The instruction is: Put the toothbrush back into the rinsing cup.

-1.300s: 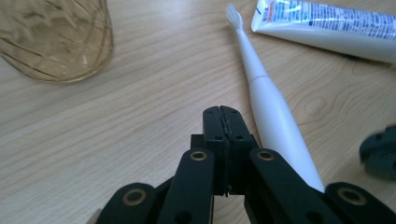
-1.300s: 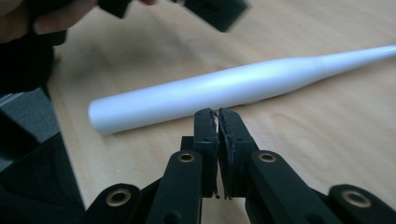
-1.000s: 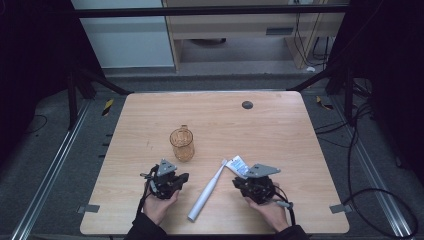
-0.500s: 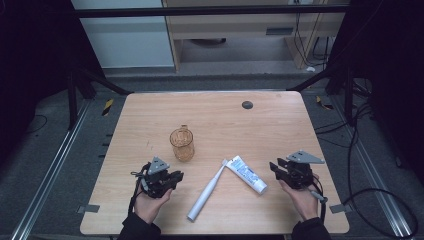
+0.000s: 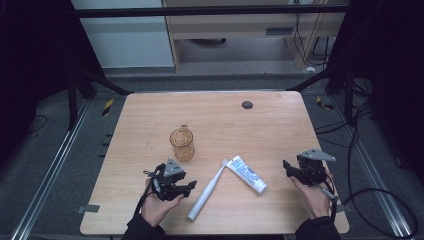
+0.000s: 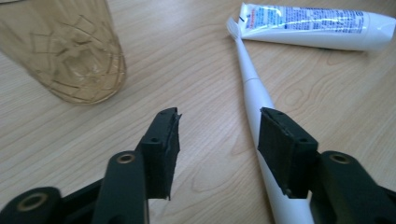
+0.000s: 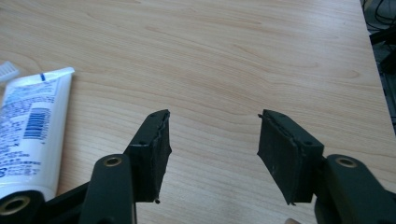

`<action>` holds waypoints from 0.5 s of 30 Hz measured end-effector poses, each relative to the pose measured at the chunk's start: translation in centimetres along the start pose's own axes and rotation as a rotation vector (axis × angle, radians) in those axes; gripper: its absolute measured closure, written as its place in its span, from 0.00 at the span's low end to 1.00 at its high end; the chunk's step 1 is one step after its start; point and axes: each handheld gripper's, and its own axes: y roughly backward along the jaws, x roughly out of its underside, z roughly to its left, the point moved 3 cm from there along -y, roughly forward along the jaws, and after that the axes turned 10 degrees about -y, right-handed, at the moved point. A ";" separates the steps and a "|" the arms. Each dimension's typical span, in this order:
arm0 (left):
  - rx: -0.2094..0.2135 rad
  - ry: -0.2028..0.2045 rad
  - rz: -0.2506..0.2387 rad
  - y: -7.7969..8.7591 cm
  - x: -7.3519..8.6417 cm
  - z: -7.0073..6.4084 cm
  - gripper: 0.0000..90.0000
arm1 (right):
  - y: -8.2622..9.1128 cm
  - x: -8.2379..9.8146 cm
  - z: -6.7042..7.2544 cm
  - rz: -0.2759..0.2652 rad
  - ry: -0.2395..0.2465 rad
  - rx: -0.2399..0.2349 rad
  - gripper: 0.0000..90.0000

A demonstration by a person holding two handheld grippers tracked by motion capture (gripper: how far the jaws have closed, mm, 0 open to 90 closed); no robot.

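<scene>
While you hold both tools low, high view: your left gripper (image 5: 187,189) sits beside the toothbrush (image 5: 206,192), right gripper (image 5: 289,170) well apart from the toothpaste tube (image 5: 247,174) | left gripper view: jaws spread, empty, amber glass (image 6: 65,46) ahead | right gripper view: jaws spread over bare table (image 7: 261,51).

The right gripper (image 7: 212,156) is seen from behind its two black jaws, which are held wide apart with bare wood between them and nothing gripped. A light wooden table (image 7: 243,60) is spread beneath and beyond them. At the left edge a white toothpaste tube (image 7: 28,126) with blue print and a barcode is laid flat, just beside the left-hand jaw. White toothbrush bristles (image 7: 7,71) are glimpsed near the tube's far end. The table's edge is visible at the upper right.
</scene>
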 end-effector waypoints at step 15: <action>0.022 -0.036 0.089 -2.3 -1.8 -1.6 0.41 | -0.6 0.3 -0.6 0.022 0.000 0.035 0.43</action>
